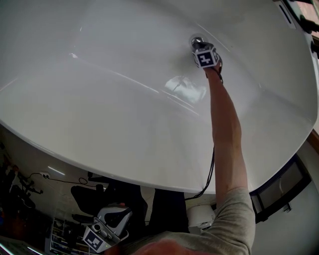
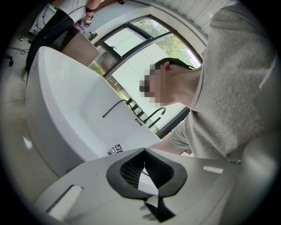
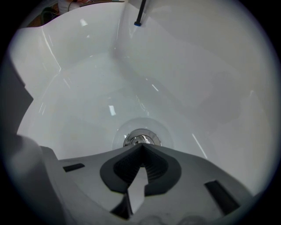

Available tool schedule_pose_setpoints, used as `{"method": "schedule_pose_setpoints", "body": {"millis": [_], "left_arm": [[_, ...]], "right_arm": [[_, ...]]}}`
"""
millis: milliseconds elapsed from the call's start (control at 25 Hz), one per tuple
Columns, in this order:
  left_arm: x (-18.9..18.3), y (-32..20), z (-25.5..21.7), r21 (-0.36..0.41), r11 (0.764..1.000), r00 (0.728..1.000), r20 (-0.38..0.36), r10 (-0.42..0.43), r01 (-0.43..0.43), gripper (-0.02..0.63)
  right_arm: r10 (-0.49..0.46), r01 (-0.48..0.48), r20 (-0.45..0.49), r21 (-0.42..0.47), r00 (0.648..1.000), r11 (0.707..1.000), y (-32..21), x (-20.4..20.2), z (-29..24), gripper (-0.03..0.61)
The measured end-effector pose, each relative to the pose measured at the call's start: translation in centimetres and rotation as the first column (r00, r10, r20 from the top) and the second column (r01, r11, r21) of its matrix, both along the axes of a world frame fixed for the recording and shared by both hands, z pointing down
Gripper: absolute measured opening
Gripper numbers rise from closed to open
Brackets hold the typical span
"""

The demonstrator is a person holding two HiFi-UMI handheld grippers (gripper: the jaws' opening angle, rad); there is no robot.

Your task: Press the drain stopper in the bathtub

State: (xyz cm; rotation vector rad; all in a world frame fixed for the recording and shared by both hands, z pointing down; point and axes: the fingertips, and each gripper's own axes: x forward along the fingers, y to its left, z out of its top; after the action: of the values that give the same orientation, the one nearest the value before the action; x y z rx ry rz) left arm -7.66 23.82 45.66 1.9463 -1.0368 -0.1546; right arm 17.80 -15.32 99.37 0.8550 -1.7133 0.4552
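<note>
Though part-hidden overhead, drain stopper [image 3: 141,139] clear, beyond closed right tongs [image 3: 141,146]

It was a bathroom; a white freestanding bathtub [image 1: 99,94] with a chrome drain stopper [image 3: 141,139] stood beside large windows [image 2: 127,39].

head view: above bathtub [image 1: 99,99] | right gripper view: probably near drain stopper [image 3: 141,139]

The glossy white oval bathtub [image 1: 99,99] is the carrying surface. Its smooth basin floor bears one fitting: a round chrome drain stopper [image 3: 141,139], seated in a shallow circular recess. Light reflections streak the floor beside the stopper. Beyond the stopper, a slim black spout [image 3: 139,13] hangs over the basin wall.
</note>
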Motion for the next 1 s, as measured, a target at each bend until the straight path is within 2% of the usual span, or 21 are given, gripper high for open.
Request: {"method": "schedule_pose_setpoints", "body": {"millis": [160,240,280,360,480,520,600,680,800,920,1000], "left_arm": [[-0.7,0.7,-2.5,0.035,0.999,1.0,0.002,0.007,-0.007,-0.003],[-0.9,0.7,-4.3,0.075,0.997,1.0,-0.005,0.017,-0.017,-0.003],[-0.8,0.4,-5.3,0.103,0.994,1.0,-0.011,0.024,-0.023,-0.003],[-0.5,-0.3,-7.8,0.163,0.986,0.999,-0.025,0.04,-0.035,-0.003],[0.3,-1.0,-13.4,0.248,0.967,0.996,-0.038,0.075,-0.063,-0.003],[0.4,-1.0,-15.5,0.274,0.959,0.995,-0.037,0.089,-0.075,-0.003],[0.1,-1.2,-19.3,0.328,0.939,0.993,-0.024,0.114,-0.1,-0.003],[-0.6,-2.3,-22.2,0.405,0.905,0.99,-0.002,0.144,-0.13,-0.003],[-1.0,-4.7,-26.3,0.54,0.825,0.983,0.03,0.182,-0.169,-0.003],[0.1,-4.6,-30.9,0.617,0.763,0.979,0.064,0.195,-0.192,-0.003],[1.6,-4.7,-33.9,0.662,0.725,0.978,0.066,0.195,-0.19,-0.003]], "right_arm": [[0.089,-0.086,0.063,-0.053,0.994,0.995,3.5,-0.5,-3.7,0.002],[0.108,-0.104,0.154,-0.035,0.982,0.994,6.4,-1.5,-8.1,0.0],[0.129,-0.128,0.227,-0.02,0.965,0.992,7.7,-2.3,-11.0,0.0],[0.228,-0.237,0.384,-0.026,0.895,0.971,11.0,-2.8,-17.7,0.019],[0.368,-0.389,0.563,-0.087,0.74,0.917,17.6,-2.2,-29.6,0.032],[0.38,-0.411,0.598,-0.091,0.705,0.907,19.8,-2.1,-34.0,0.034],[0.371,-0.428,0.647,-0.075,0.667,0.9,23.7,-2.2,-42.6,0.034],[0.34,-0.435,0.679,-0.034,0.651,0.9,26.2,-3.0,-50.3,0.034],[0.262,-0.432,0.715,0.062,0.648,0.9,28.2,-3.5,-60.6,0.034],[0.191,-0.423,0.743,0.134,0.641,0.896,31.6,-2.5,-70.0,0.037],[0.141,-0.434,0.766,0.194,0.628,0.88,32.5,-1.1,-75.4,0.04]]}}
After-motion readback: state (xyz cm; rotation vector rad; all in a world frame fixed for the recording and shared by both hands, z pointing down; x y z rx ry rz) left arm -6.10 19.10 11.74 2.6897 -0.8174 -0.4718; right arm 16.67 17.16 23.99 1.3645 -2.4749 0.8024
